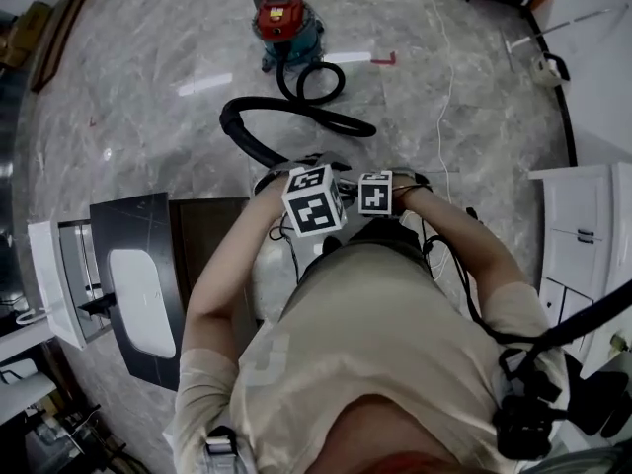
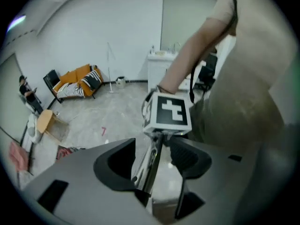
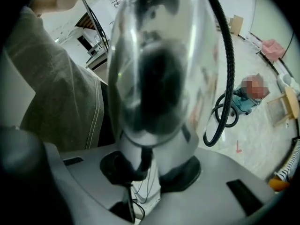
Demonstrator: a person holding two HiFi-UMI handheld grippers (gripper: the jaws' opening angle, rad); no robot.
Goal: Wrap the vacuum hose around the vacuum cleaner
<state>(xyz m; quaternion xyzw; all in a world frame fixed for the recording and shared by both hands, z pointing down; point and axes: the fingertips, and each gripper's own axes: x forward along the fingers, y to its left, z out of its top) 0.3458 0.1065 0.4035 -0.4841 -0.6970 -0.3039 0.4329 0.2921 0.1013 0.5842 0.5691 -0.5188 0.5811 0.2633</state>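
The vacuum cleaner (image 1: 286, 23), red on top with a teal body, stands on the marble floor ahead of me. Its black hose (image 1: 296, 112) loops on the floor and runs back toward my hands. My right gripper (image 3: 152, 165) is shut on the shiny metal tube (image 3: 159, 78) at the hose's end, which fills that view. The hose (image 3: 228, 55) curves away to the vacuum cleaner (image 3: 243, 104). My left gripper (image 2: 152, 161) is open, with the thin metal tube (image 2: 149, 165) lying between its jaws. The right gripper's marker cube (image 2: 169, 111) sits just beyond. Both cubes (image 1: 314, 200) (image 1: 375, 194) are close together.
A dark cabinet with a white panel (image 1: 148, 284) stands at my left and white cupboards (image 1: 583, 255) at my right. A white cable (image 1: 449, 87) trails over the floor. An orange sofa (image 2: 77, 81), a wooden stool (image 2: 47, 121) and a seated person (image 2: 26, 93) are farther off.
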